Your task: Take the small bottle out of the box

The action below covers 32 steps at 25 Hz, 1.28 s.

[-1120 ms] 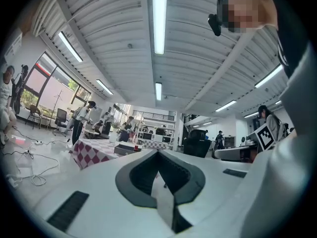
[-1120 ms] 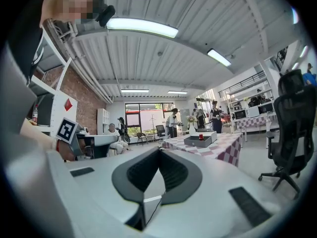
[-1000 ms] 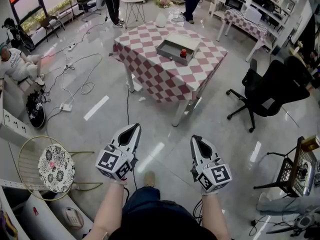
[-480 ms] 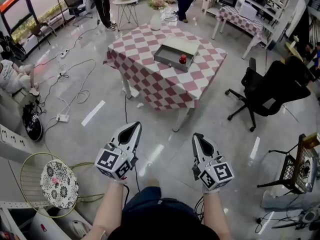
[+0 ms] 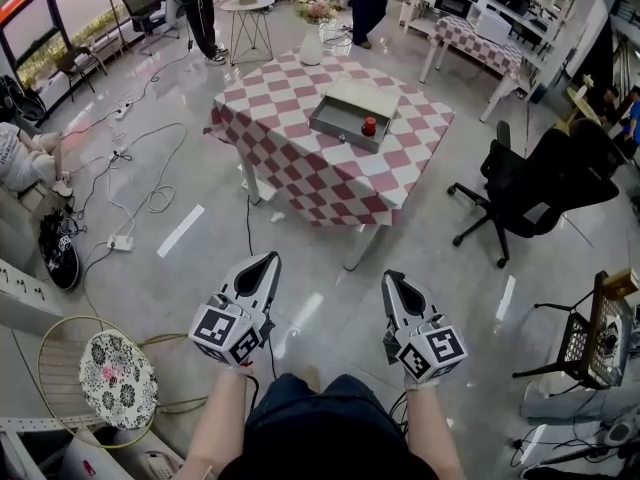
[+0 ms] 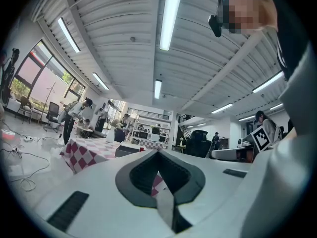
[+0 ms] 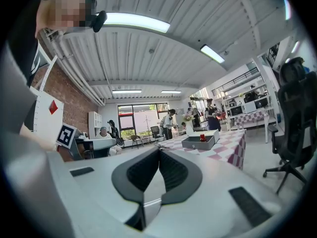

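Since a second ago you have edged toward the checkered desk (image 5: 300, 168), though it is still well ahead of you. Your left claw (image 5: 268, 259) and right claw (image 5: 390, 279) hang low over the floor, both closed tight and empty. The small bottle (image 5: 369, 126) stands inside the grey box (image 5: 338, 128) on the desk.

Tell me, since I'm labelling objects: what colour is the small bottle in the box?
The bottle is red, clearest in the head view.
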Tool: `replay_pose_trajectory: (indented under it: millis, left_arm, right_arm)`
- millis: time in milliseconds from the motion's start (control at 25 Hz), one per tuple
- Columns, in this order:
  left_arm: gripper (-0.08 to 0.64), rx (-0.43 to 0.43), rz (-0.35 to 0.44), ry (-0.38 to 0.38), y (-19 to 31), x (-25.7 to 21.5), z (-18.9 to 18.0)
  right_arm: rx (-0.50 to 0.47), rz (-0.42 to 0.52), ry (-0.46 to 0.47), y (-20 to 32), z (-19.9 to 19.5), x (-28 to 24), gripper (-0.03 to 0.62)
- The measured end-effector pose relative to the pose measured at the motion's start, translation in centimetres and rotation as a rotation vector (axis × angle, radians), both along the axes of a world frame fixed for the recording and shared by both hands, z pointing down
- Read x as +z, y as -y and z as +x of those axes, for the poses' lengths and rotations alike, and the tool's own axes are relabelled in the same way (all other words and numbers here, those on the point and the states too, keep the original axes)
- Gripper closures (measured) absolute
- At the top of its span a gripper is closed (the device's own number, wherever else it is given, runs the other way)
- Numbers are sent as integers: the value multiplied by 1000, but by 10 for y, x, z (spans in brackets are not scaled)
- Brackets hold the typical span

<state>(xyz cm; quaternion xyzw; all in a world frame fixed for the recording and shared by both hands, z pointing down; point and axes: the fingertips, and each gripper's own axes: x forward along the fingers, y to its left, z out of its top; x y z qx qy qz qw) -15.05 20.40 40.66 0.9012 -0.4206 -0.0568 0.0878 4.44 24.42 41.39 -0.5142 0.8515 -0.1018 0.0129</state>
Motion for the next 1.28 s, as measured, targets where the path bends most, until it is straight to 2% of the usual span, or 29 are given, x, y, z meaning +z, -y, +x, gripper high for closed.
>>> replay_pose_trajectory:
  millis: [280,760,1280]
  left_arm:
    - [546,0,-6,-38,2,-1,-8]
    - [546,-36,-31,-48,21,7,-17]
    - [546,-30,-46,-31,95,12,-3]
  right_arm:
    - [-9,-7,-13,2,-9,-3,586]
    - [-27,-32,5,27,-10,6,586]
    - [-38,-44,38,107,4,15,586]
